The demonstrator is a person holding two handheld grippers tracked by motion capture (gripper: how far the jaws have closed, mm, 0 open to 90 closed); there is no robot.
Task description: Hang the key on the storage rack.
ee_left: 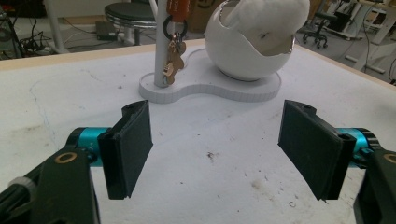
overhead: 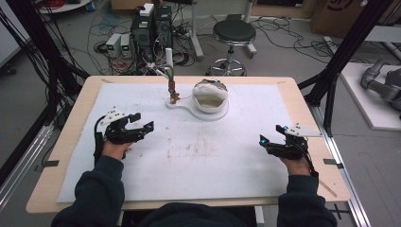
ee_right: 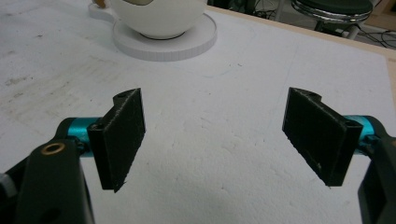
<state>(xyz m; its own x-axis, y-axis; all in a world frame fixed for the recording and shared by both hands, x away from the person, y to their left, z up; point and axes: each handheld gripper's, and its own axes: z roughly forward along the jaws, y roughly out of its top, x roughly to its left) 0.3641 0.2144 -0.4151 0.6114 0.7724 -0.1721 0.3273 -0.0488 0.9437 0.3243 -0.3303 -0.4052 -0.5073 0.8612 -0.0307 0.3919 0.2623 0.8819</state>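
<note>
At the back middle of the white mat stands a white stand base with an upright post. A bunch of keys hangs on that post. Beside it on the same base sits a white, cracked-open round bowl. My left gripper rests at the mat's left, open and empty, pointing toward the stand. At the mat's right my right gripper is low over the mat, open, with nothing between its pads.
The wooden table edge frames the mat. Behind the table are a black stool, computer boxes and loose cables on the floor. Black frame struts rise at the right and left sides.
</note>
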